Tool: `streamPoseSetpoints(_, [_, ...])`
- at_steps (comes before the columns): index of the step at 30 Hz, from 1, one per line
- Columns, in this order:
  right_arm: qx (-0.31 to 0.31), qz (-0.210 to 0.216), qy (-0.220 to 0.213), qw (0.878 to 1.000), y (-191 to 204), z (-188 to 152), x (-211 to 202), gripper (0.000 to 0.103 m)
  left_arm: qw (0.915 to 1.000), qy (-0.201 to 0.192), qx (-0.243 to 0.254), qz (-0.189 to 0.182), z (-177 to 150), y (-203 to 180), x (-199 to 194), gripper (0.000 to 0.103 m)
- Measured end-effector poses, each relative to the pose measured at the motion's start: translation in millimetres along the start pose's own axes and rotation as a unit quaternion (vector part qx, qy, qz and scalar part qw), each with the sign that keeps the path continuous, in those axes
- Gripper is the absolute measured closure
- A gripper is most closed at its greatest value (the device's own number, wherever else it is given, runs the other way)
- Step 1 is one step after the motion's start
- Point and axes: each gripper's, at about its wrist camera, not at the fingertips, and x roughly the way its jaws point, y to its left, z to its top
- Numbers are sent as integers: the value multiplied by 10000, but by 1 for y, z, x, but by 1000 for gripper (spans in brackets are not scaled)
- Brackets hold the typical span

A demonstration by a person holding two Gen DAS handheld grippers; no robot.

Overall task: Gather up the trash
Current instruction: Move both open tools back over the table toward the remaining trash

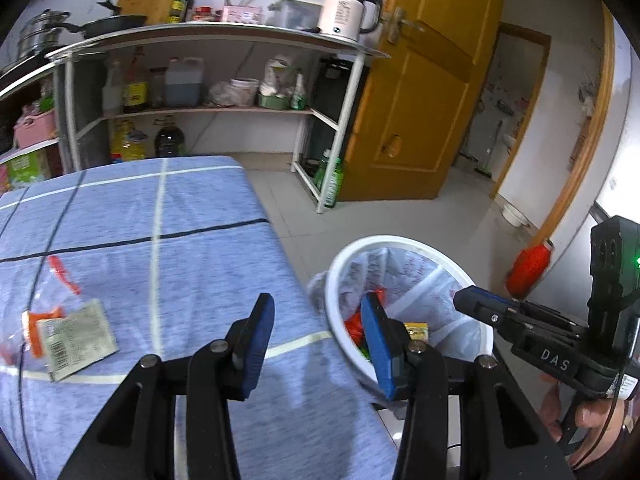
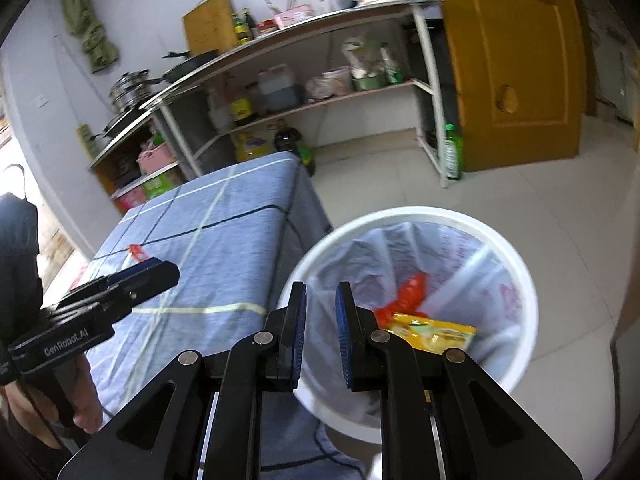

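A white bin [image 1: 404,240] [image 2: 524,280] lined with a clear bag stands on the floor beside the table's right edge. Inside it lie a red wrapper [image 2: 408,292] and a yellow packet [image 2: 434,332]. On the blue checked tablecloth [image 1: 180,264] a grey-green sachet [image 1: 78,336] and a clear wrapper with orange bits [image 1: 56,276] rest at the left. My left gripper [image 1: 318,308] is open and empty, straddling the table edge and the bin rim. Above the bin's near rim my right gripper [image 2: 322,292] stands narrowly open with nothing between its fingers.
A metal rack [image 1: 224,36] at the back carries a white kettle [image 1: 348,12], pans and bottles. Right of it hangs an open wooden door [image 1: 424,92]. Green bottles [image 1: 330,178] stand by the rack's leg, and a red object [image 1: 530,268] lies on the tiled floor.
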Motion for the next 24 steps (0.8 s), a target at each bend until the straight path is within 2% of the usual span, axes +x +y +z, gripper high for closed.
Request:
streamPoseSetpoints(3, [-128,103,-1,9999,13,0,3,73,9999,-61,-76,85,-2,12,-9,56])
streamPoseSetpoints(12, [-446,342,-35,9984,51,7,9,73,9990,-222,-223,313,-9,41,-36,56])
streamPoseSetpoints(20, [-853,629,-3,9944,95,10,21,73,9958,-389,-426,708,-13,83,-62,56])
streamPoseSetpoints(23, [-989,730,53,9924,111,11,26,69,9939,-428,-483,898,-16,101,-71,56])
streamPoseSetpoints(24, [-1036,781,66,9915,116,11,28,65,9931,-444,-508,957,-17,108,-74,56])
